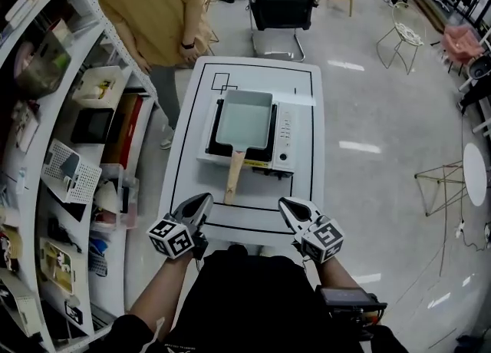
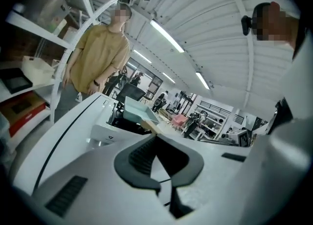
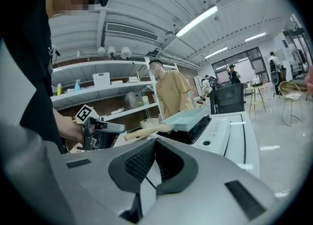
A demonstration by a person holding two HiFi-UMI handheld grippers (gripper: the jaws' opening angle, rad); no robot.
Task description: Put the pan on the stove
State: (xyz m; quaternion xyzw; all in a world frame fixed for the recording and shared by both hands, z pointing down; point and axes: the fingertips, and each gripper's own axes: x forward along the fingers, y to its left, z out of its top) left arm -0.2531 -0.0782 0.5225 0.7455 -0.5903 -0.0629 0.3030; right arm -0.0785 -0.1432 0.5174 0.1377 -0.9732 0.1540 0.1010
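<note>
The left gripper [image 1: 202, 205] is held clenched, empty, at the near edge of the table [image 1: 181, 161]. The rectangular pan [image 1: 244, 117] is already seated on the portable stove [image 1: 285, 135]. The right gripper [image 1: 289, 208] is likewise closed on nothing. Nothing is judged left.

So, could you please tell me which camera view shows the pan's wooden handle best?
The head view: from above, the wooden handle shows full length, reaching from the pan past the front edge of the stove. The right gripper view shows it side-on; the left gripper view shows only its foreshortened end.
</note>
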